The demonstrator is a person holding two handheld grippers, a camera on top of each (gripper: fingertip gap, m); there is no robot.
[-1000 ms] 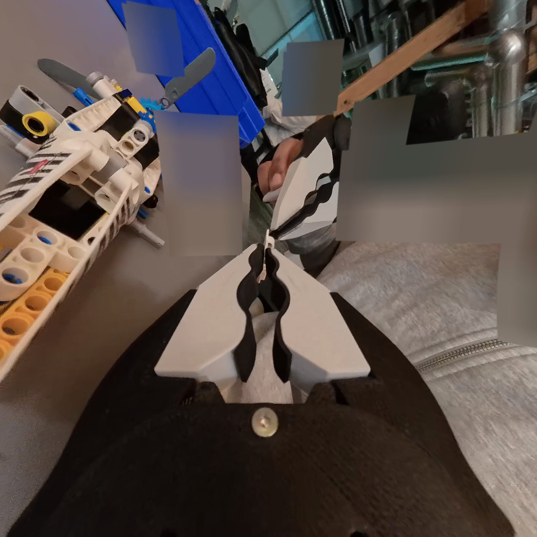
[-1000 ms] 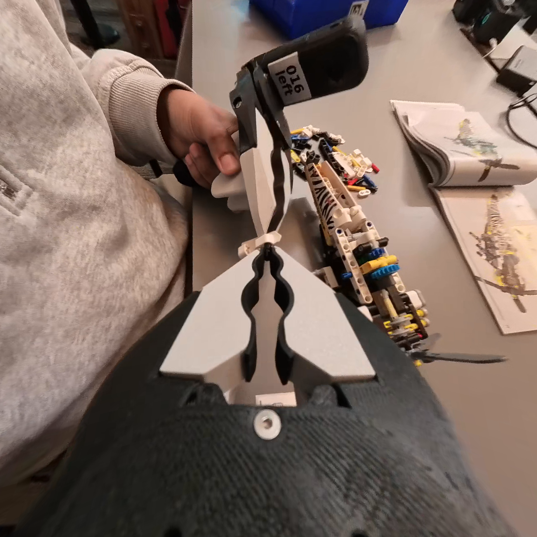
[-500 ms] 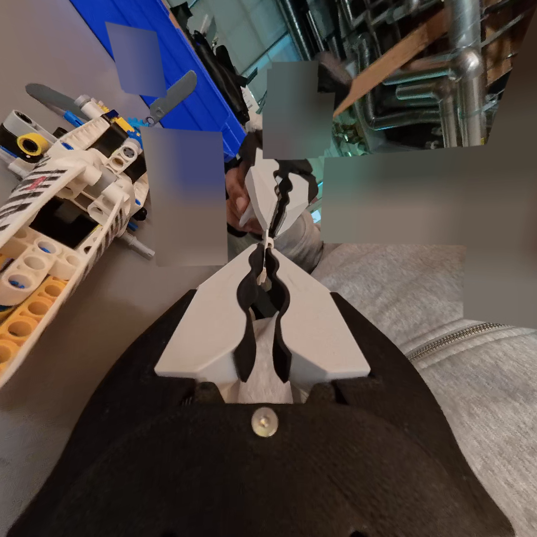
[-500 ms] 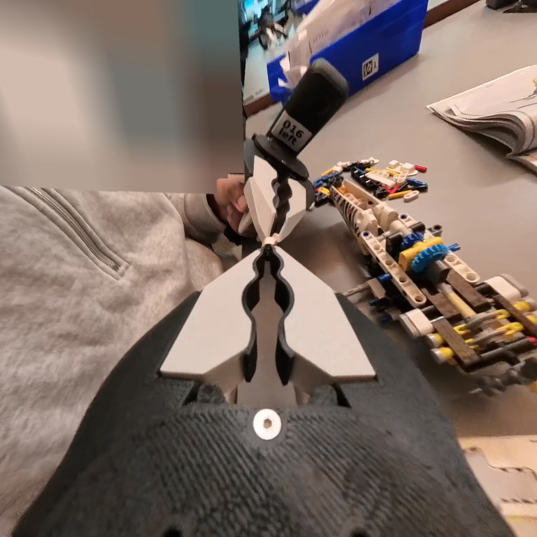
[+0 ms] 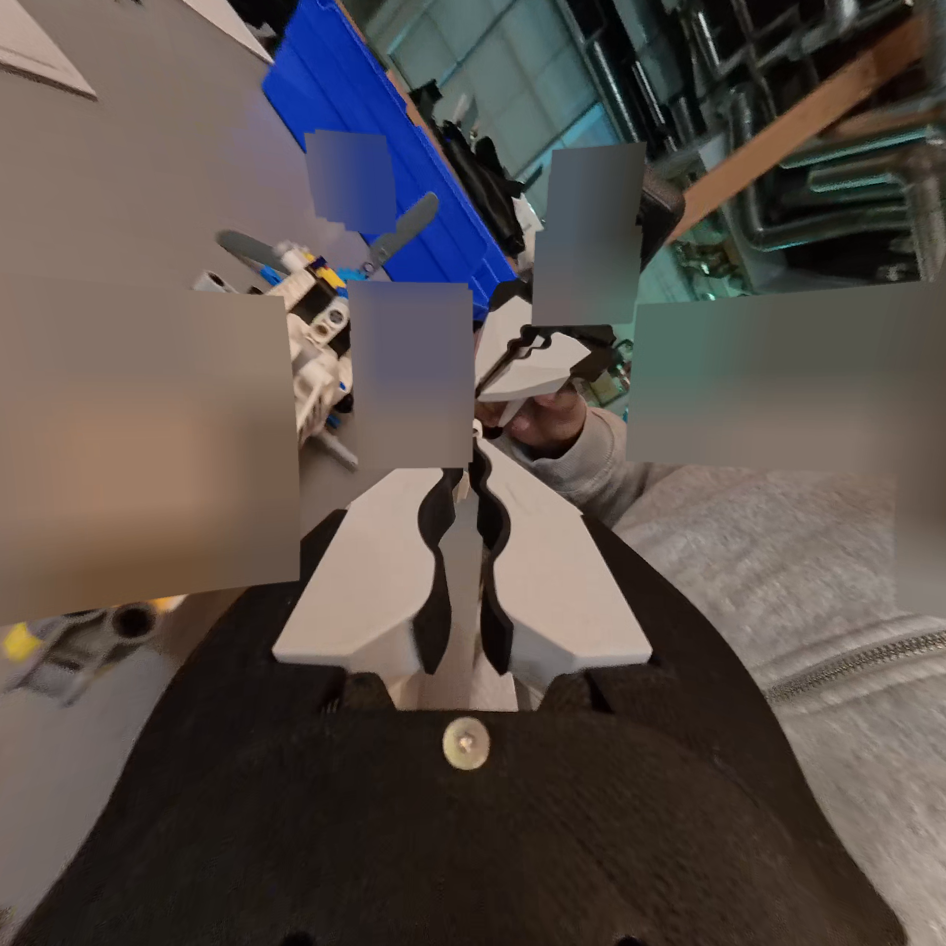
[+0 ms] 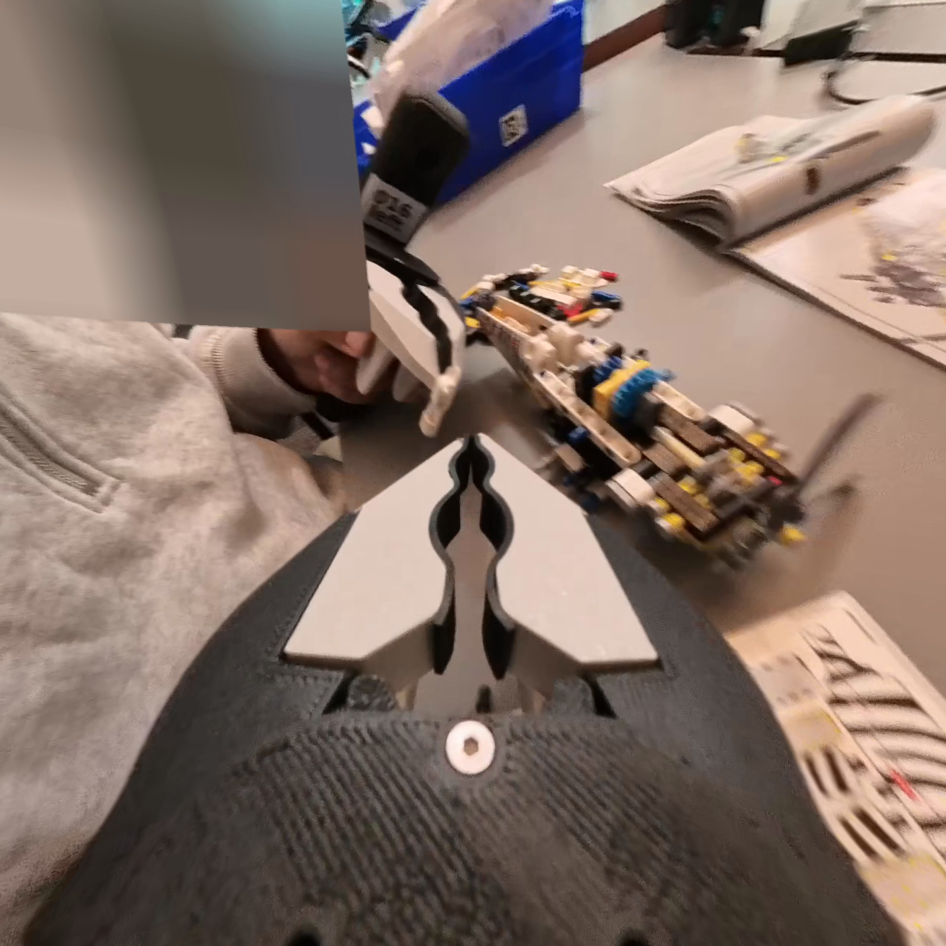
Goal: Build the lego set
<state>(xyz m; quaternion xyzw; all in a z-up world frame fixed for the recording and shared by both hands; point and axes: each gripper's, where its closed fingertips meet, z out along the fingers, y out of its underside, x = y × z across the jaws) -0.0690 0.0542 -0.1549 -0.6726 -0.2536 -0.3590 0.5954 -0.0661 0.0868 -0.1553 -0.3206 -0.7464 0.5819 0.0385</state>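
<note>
- My right jaws (image 6: 473,445) are almost closed, with only a thin slit between them. Nothing is in them.
- Just past their tip, at about 11 o'clock in the right wrist view, hangs the small white piece (image 6: 439,402). It is close to the tip but not touching it.
- My left jaws (image 6: 450,368) pinch the top end of that piece. Its long side runs down from them, and the free end points at my right jaws.
- In the left wrist view, my left jaws (image 5: 473,460) are narrow, and I see a bit of the white piece (image 5: 477,426) at their tip. A blurred patch hides part of the tip.
- My right jaws are the ones near the free end, so I think they must open a little before they can take it.
- The big lego model (image 6: 614,409) lies on the worktop (image 6: 563,220) at about 2 o'clock from my right jaws. Its long side runs from far left to near right. No jaws touch it.
- A pile of small loose parts (image 6: 563,292) sits behind the model's far end.
- Farther off, at 1 o'clock, lies an open booklet (image 6: 768,153). A blue bin (image 6: 512,102) stands at 12 o'clock.
</note>
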